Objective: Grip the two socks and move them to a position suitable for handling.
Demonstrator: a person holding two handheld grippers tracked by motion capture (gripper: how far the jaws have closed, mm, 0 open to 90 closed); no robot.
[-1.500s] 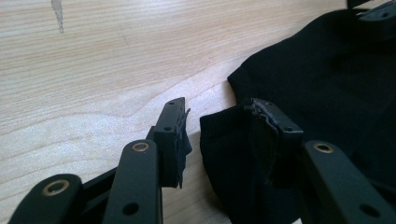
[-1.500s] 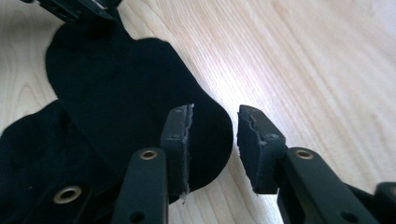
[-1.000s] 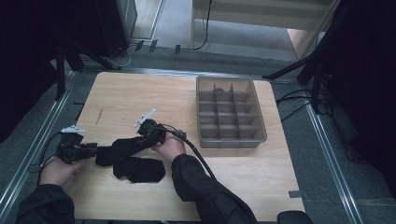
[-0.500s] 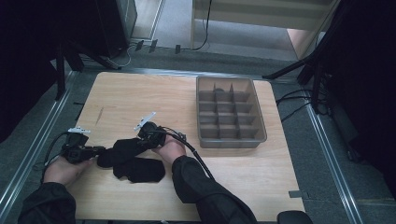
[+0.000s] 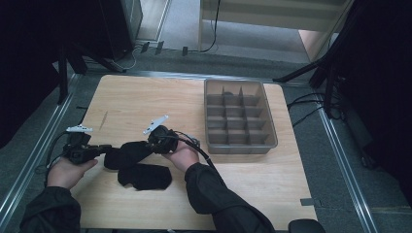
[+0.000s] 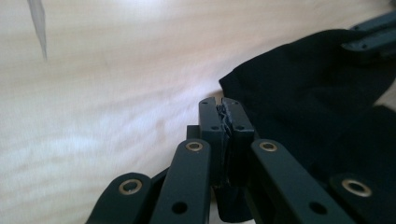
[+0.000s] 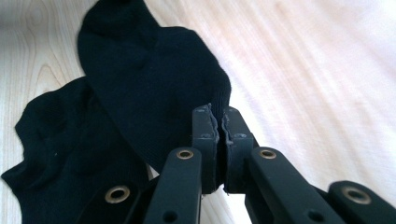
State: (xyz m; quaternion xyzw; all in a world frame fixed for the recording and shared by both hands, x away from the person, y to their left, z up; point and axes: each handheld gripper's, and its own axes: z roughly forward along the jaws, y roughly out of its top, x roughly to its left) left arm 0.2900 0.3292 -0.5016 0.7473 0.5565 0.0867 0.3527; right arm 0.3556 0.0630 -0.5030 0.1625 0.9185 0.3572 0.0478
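1. Tabletop [image 5: 145, 102]: light wood, rectangular, seen from the high view; metal rails run along its left and right sides.
2. Divided tray [image 5: 270, 145]: grey plastic, split into many small compartments, standing near the tabletop's far right corner, well apart from both grippers. What the compartments hold cannot be told.
3. Upper sock [image 5: 127, 154]: black, lying near the near left part of the tabletop, stretched between the two grippers. In the right gripper view [image 7: 154, 84] it overlaps the second sock.
4. Lower sock [image 5: 145, 176]: black, flat on the tabletop just nearer the front edge, partly under the upper sock [image 6: 303, 98].
5. Left gripper [image 5: 99, 148]: held in the person's left hand [image 5: 65, 170] close to the tabletop's left edge. Jaws pressed together in the left gripper view [image 6: 224, 122], tips beside the edge of the upper sock; whether cloth is pinched between them cannot be told.
6. Right gripper [image 5: 148, 145]: held in the right hand [image 5: 180, 155], at the other end of the upper sock. Jaws pressed together [image 7: 219, 126], the sock's edge at their tips; a pinch on the fabric cannot be confirmed.
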